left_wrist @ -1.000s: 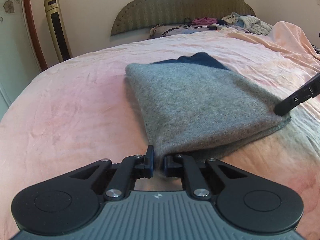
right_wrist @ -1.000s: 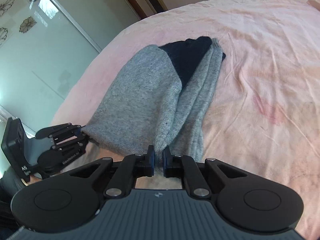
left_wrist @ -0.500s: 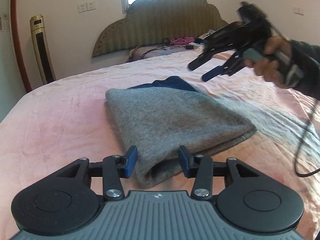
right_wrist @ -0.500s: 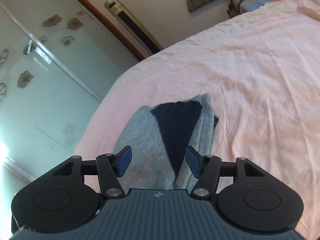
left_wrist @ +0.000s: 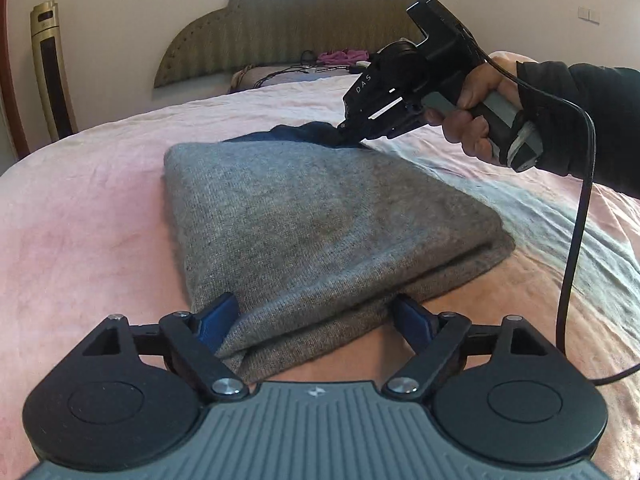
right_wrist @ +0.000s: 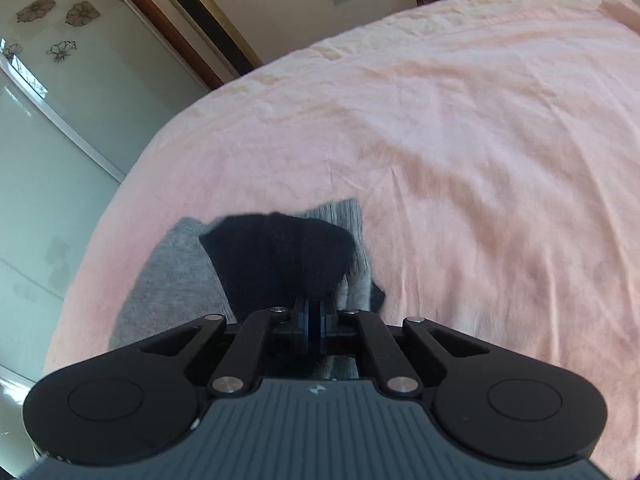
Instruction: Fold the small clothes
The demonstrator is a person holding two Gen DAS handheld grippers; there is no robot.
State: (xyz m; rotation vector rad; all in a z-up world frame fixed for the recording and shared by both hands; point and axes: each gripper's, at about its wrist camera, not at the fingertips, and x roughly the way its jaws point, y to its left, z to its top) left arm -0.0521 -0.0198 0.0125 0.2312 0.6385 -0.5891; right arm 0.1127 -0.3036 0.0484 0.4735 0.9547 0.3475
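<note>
Pink bedspread (left_wrist: 80, 208), scalloped headboard (left_wrist: 280, 28), cream wall (left_wrist: 100, 40), frosted sliding doors (right_wrist: 40, 140)

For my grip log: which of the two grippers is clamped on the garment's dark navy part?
The right gripper, pinched shut on the navy fabric at the far end; the left gripper is opening around the grey near edge.

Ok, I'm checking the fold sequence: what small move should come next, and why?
Probably lift the right gripper slightly and draw the navy part toward the near edge. It has pinched the grey garment at its far end, while the left gripper, jaws opening, grips nothing.
</note>
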